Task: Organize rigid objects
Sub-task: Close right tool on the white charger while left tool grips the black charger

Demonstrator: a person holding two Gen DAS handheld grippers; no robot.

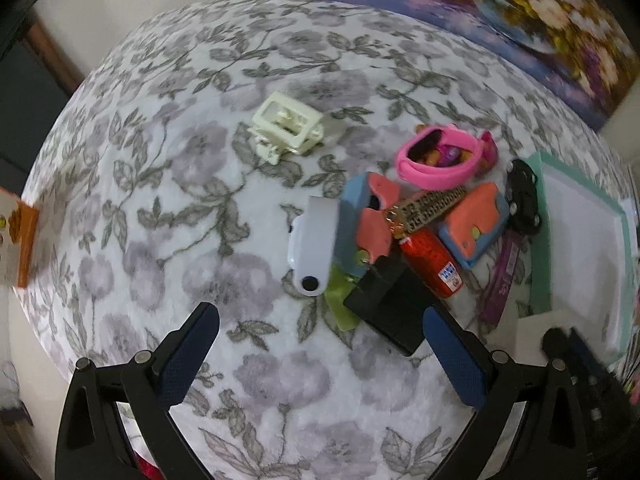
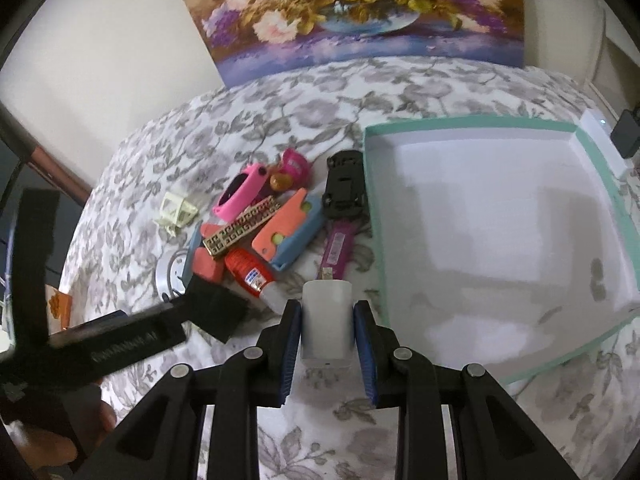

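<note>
**Step in hand: carry the white block to the box**

Left of the box [image 2: 472, 128], the clutter pile [image 2: 264, 224] lies on the floral cloth [image 2: 400, 92]. Your left gripper [image 1: 320, 354] hangs over that cloth, fingers spread and holding nothing. Your right gripper [image 2: 326, 338] pinches the white block [image 2: 327, 320], just left of the box's near wall. Next, judged from this: swing it right, over the rim, before you release.
</note>
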